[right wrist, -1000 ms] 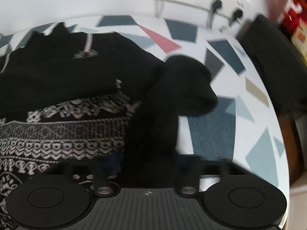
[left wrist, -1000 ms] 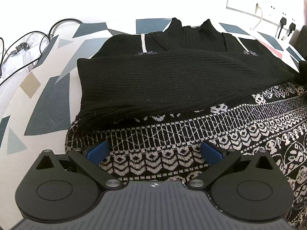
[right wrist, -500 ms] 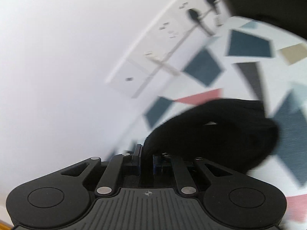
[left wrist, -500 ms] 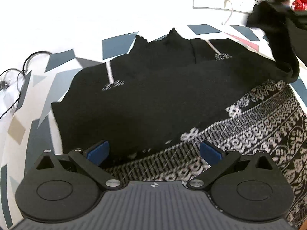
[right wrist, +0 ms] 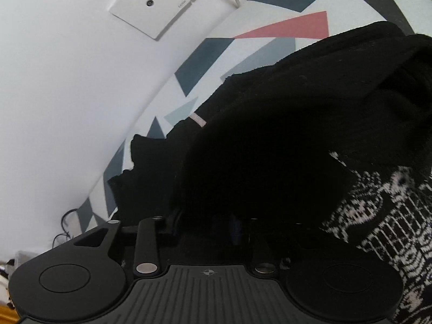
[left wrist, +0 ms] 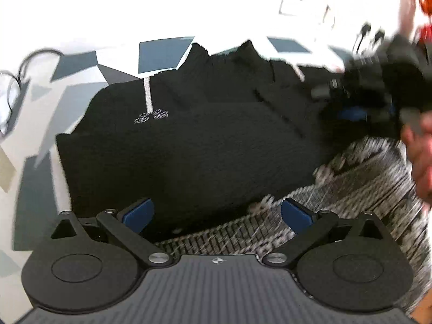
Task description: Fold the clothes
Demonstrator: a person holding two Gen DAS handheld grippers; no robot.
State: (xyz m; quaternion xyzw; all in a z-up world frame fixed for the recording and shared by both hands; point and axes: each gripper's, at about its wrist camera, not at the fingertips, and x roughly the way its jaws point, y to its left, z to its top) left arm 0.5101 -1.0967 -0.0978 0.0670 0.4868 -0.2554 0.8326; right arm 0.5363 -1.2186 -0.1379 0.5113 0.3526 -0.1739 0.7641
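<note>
Comparing with one second ago, we see that the right sleeve (right wrist: 310, 140), which hung lifted beside the sweater (left wrist: 189, 140) then, now lies folded across the black chest. The right claw (right wrist: 237, 226) was clamped on this sleeve half a second ago; its jaws have just been opening, and black knit is between them, but the view there is so dark that we cannot tell if the pads press it. The left claw (left wrist: 216, 213) stayed wide open, with nothing in it, and has drawn back a little toward the left side of the sweater.

We count one sweater, two claws, and one hand (left wrist: 421, 162), blurred, at the right edge of the left view. On the wall are two white plates (left wrist: 299, 2), and probably two dark plugs (left wrist: 364, 31) beside them, though blur makes this unsure.

The sweater lies flat on the patterned cloth (left wrist: 35, 178), collar toward the wall. Its white-patterned hem (left wrist: 243, 237) passes just under the left claw, between the two blue pads (left wrist: 137, 212), apart from them. In the left view the right claw (left wrist: 351, 113) is low over the right shoulder of the sweater.
</note>
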